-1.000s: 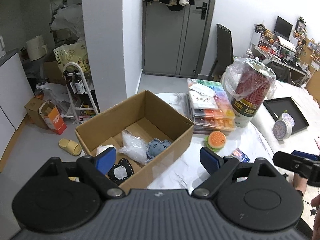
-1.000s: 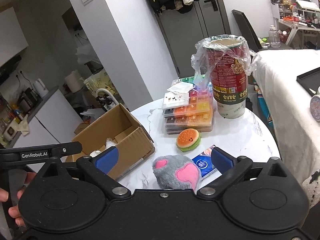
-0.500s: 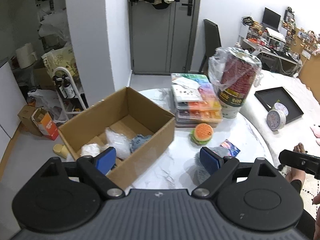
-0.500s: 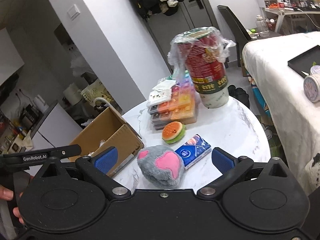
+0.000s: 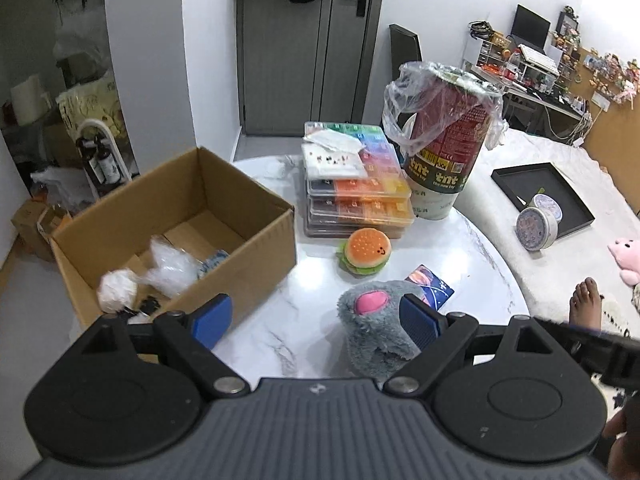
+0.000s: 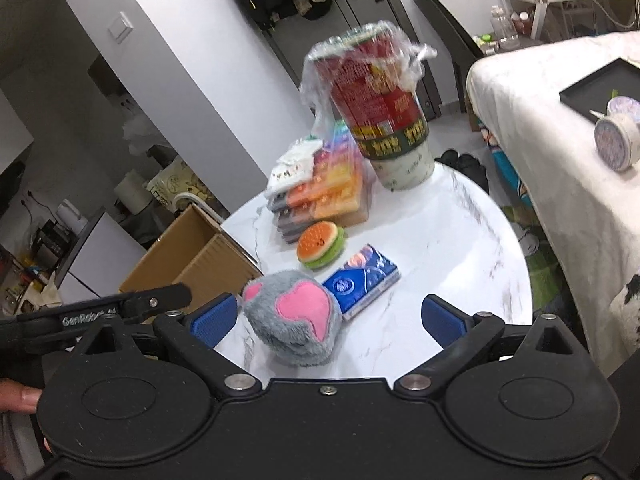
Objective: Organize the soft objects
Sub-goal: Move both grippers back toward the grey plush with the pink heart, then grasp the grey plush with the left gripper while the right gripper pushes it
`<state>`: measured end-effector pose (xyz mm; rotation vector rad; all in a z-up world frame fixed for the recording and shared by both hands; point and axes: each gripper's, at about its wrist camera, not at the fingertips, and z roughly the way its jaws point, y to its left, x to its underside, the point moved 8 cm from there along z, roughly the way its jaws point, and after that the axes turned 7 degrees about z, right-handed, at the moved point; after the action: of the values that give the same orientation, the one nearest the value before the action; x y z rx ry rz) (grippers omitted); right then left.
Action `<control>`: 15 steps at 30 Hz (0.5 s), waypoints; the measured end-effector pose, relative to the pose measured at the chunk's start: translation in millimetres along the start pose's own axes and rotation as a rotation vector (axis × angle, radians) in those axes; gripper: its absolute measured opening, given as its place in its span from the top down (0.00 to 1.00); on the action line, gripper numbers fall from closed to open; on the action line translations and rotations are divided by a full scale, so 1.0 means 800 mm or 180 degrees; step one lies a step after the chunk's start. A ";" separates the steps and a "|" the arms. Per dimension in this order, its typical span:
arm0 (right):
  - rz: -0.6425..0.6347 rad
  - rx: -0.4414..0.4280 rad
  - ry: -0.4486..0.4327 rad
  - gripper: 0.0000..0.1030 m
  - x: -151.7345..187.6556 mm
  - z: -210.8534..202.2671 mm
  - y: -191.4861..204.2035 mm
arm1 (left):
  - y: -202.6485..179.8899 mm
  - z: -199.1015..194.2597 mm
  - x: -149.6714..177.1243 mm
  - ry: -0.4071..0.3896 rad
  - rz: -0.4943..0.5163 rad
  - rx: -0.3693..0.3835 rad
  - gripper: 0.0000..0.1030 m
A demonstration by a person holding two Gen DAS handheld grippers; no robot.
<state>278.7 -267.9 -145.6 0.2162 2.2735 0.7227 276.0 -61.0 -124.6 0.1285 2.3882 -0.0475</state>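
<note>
A grey plush paw (image 6: 294, 316) with pink pads was seen lying on the white marble table (image 6: 448, 240), near its front edge, touching a blue tissue packet (image 6: 362, 280). Just behind sat a burger plush (image 5: 365, 252). The right gripper (image 6: 326, 320) was held with jaws apart around the paw, nothing clamped. The left gripper (image 5: 316, 318) was likewise spread wide and empty, beside the cardboard box (image 5: 256, 240).
</note>
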 end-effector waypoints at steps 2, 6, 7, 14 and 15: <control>-0.0042 -0.0018 0.0036 0.07 0.006 0.007 0.001 | -0.003 0.008 0.001 0.0020 -0.0054 0.0027 0.13; -0.0080 -0.0026 0.0111 0.07 0.017 0.022 -0.001 | -0.013 0.021 0.000 0.0014 -0.0019 0.0042 0.13; -0.0057 -0.0019 0.0133 0.09 0.019 0.027 -0.003 | -0.015 0.024 0.001 0.0012 -0.0004 0.0038 0.13; 0.0203 -0.0045 0.0292 0.19 0.036 0.051 -0.025 | -0.021 0.054 0.014 0.0119 0.0004 0.0020 0.15; 0.0238 -0.0049 0.0298 0.19 0.036 0.053 -0.028 | -0.022 0.057 0.015 0.0125 -0.0008 0.0027 0.16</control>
<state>288.4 -257.7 -199.6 0.2665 2.3581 0.8038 296.4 -80.6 -166.4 0.1314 2.4277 -0.0568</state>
